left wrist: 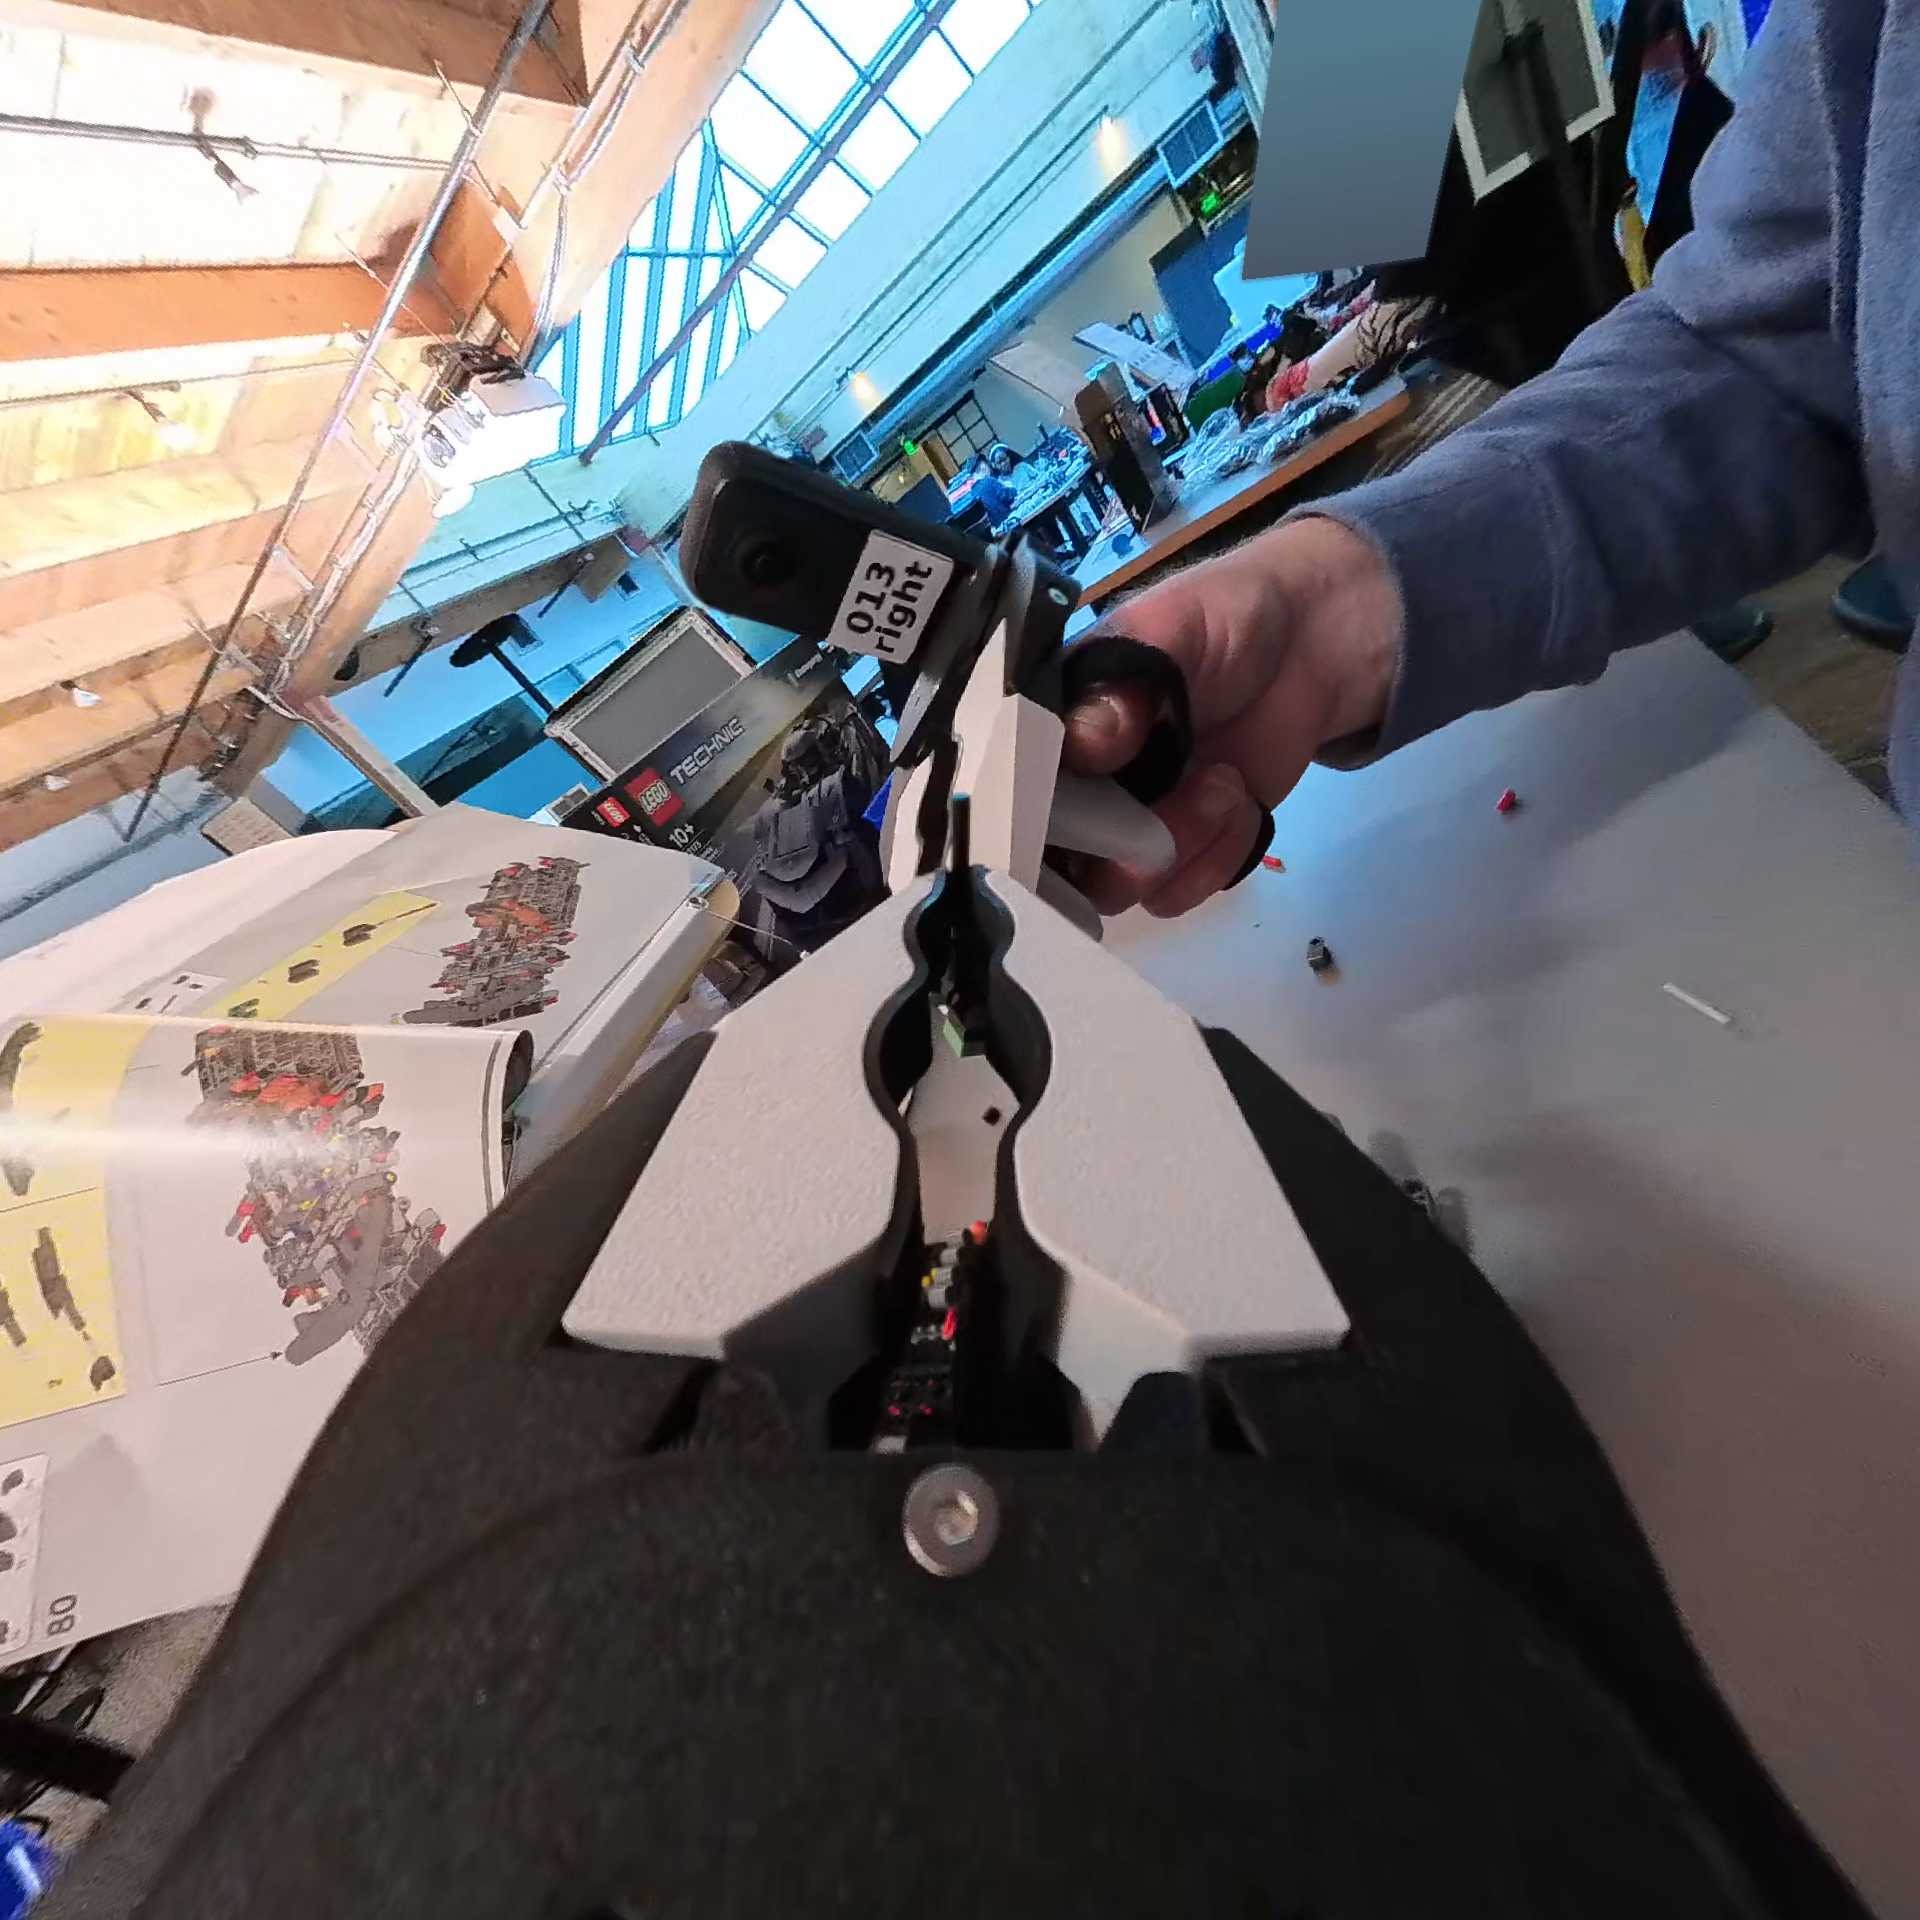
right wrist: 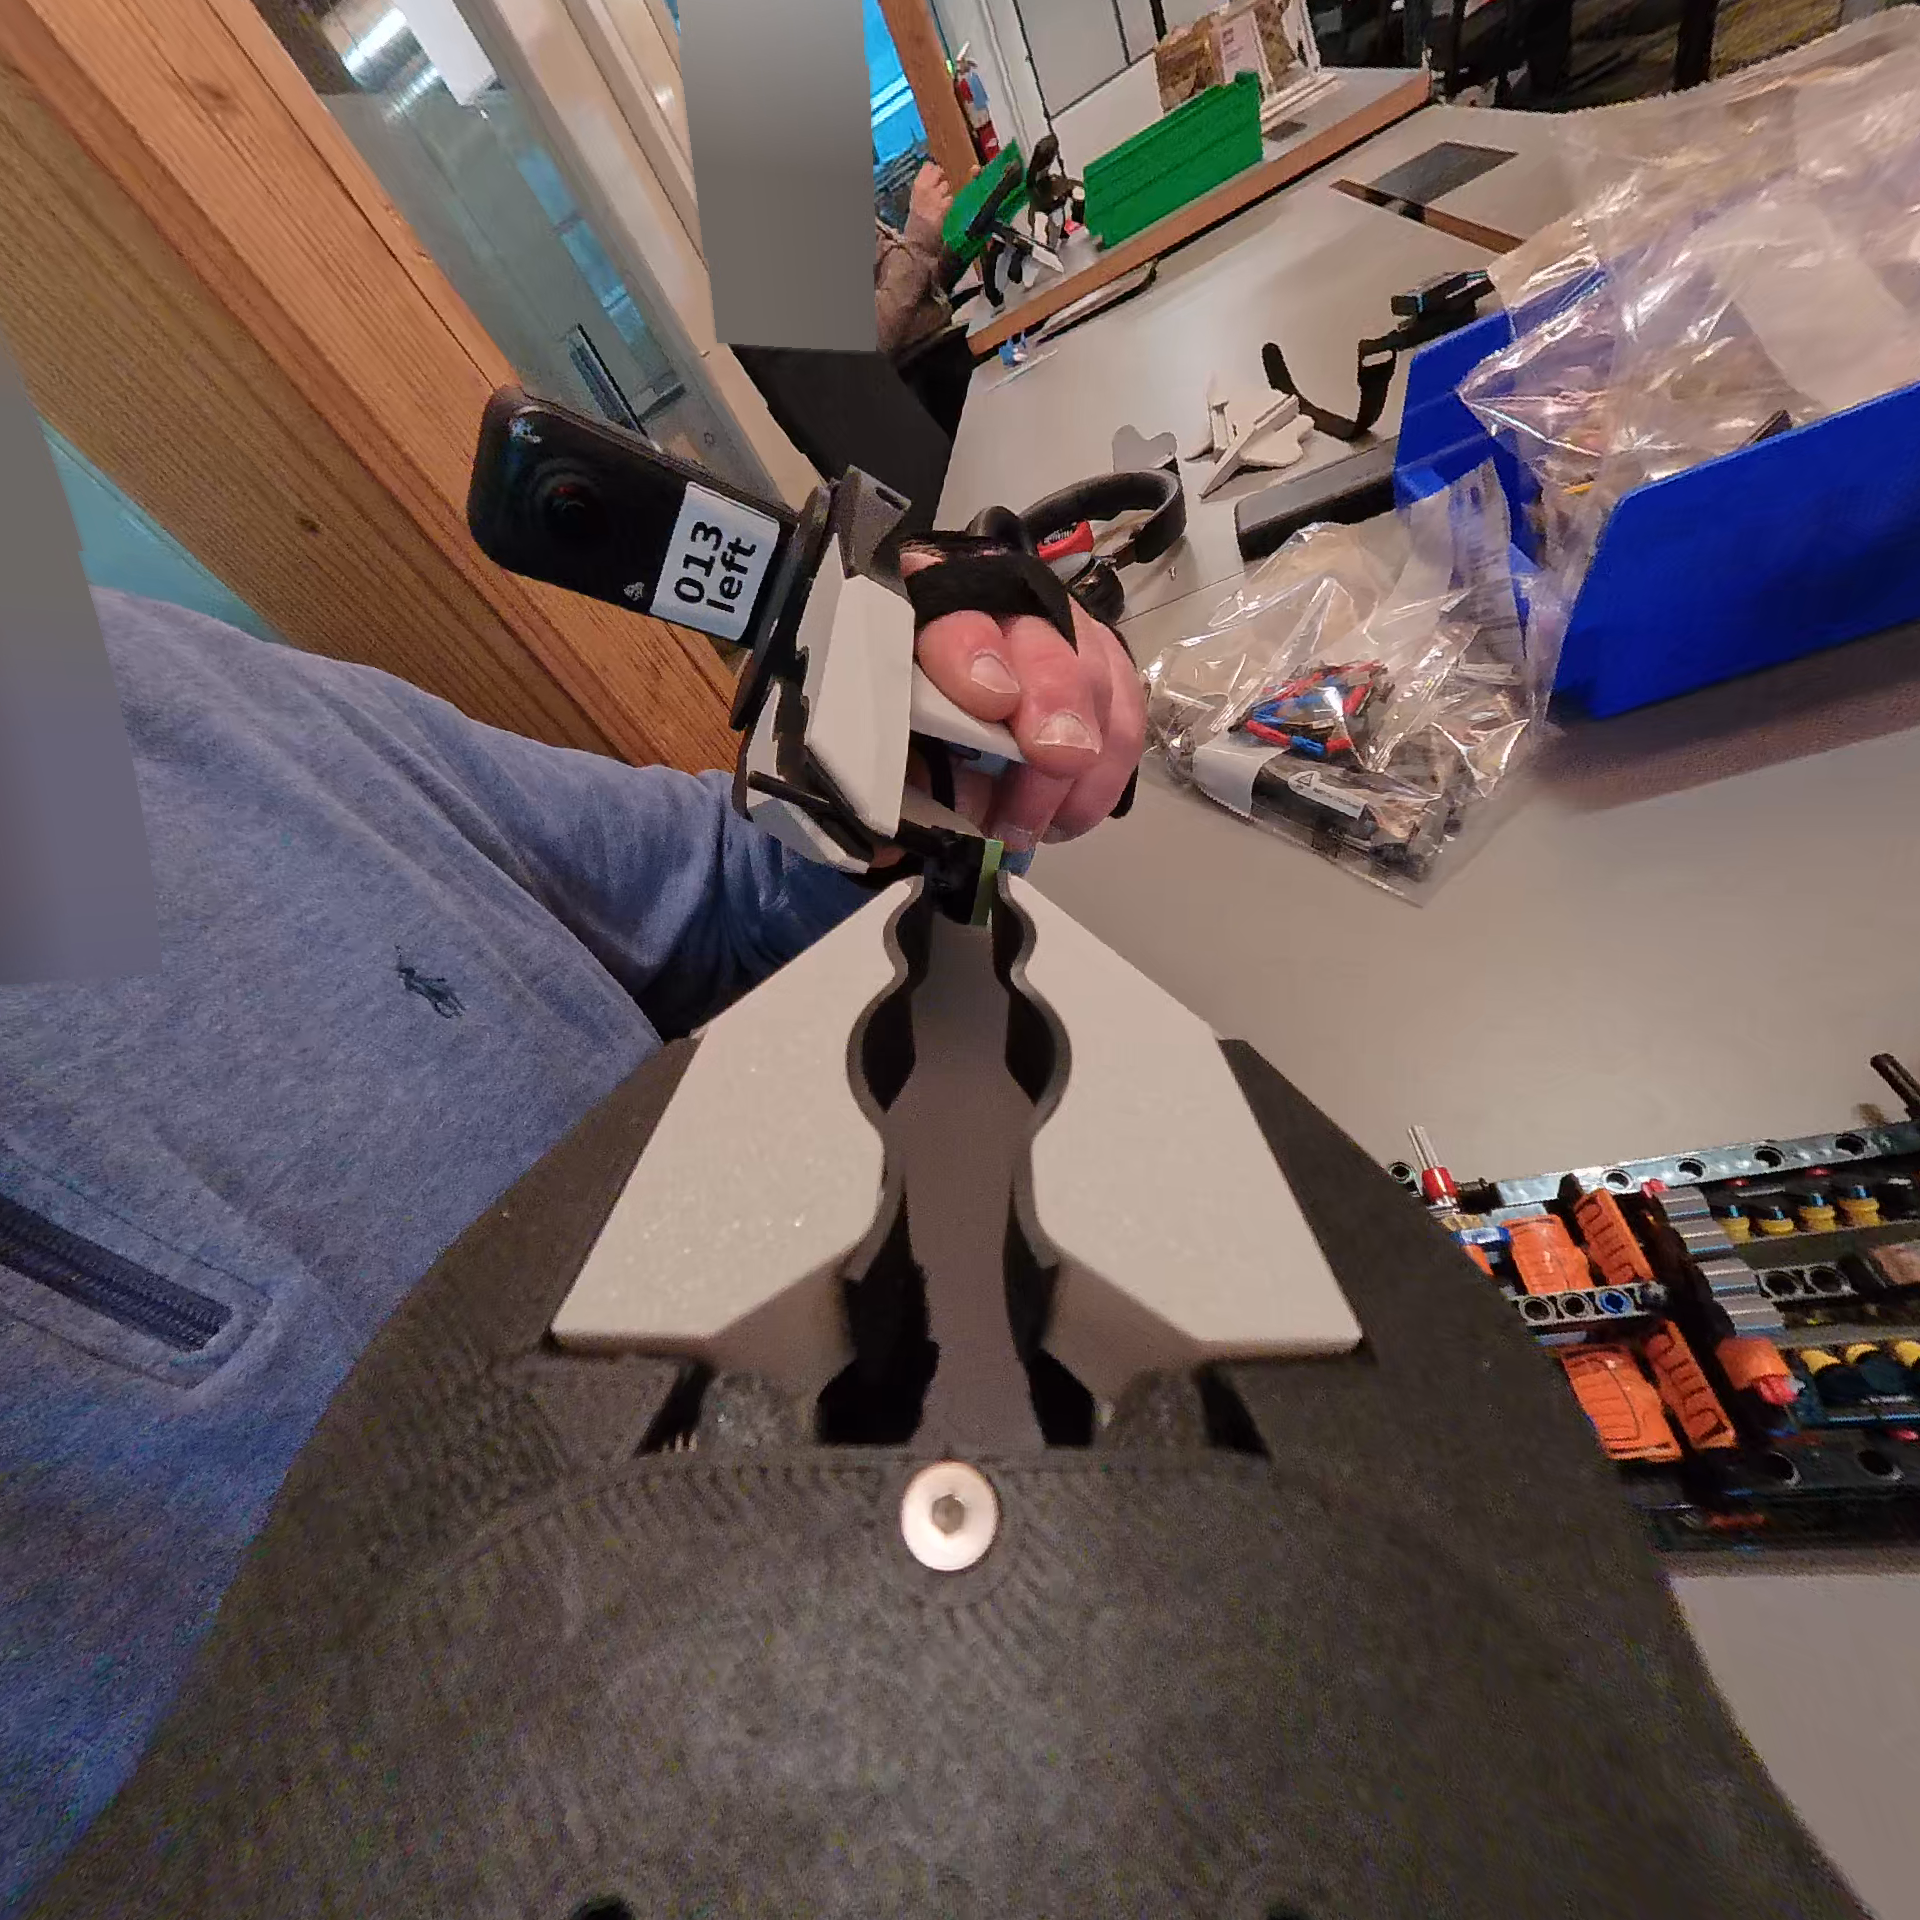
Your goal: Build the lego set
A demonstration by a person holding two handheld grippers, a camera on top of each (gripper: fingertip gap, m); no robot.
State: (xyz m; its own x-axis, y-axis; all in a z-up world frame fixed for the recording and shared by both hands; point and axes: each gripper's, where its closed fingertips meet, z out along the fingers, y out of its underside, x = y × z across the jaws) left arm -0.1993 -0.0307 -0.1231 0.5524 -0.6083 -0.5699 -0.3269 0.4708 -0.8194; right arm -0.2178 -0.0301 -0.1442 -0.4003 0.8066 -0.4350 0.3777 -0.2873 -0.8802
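Observation:
My left gripper (left wrist: 961, 896) is shut on a thin black axle (left wrist: 963, 831) that pokes out past its tips, with a small green piece (left wrist: 954, 1023) showing in the gap between its fingers. My right gripper (left wrist: 948, 847), held by a hand, meets it tip to tip from above. In the right wrist view my right gripper (right wrist: 964, 896) is shut on the green and black piece (right wrist: 982, 881) at the axle's end. The left gripper (right wrist: 831, 821) holds the axle (right wrist: 821, 805) from the far side. The part-built orange and black Lego model (right wrist: 1714, 1309) lies on the table at the right.
An open instruction booklet (left wrist: 312, 1143) and the Lego box (left wrist: 727, 790) lie left of the grey table (left wrist: 1558, 1091). Small loose parts (left wrist: 1320, 954) are scattered on it. Clear bags of parts (right wrist: 1340, 727) and a blue bin (right wrist: 1714, 582) stand beyond the model. Less than 4 cm separates the two grippers' tips.

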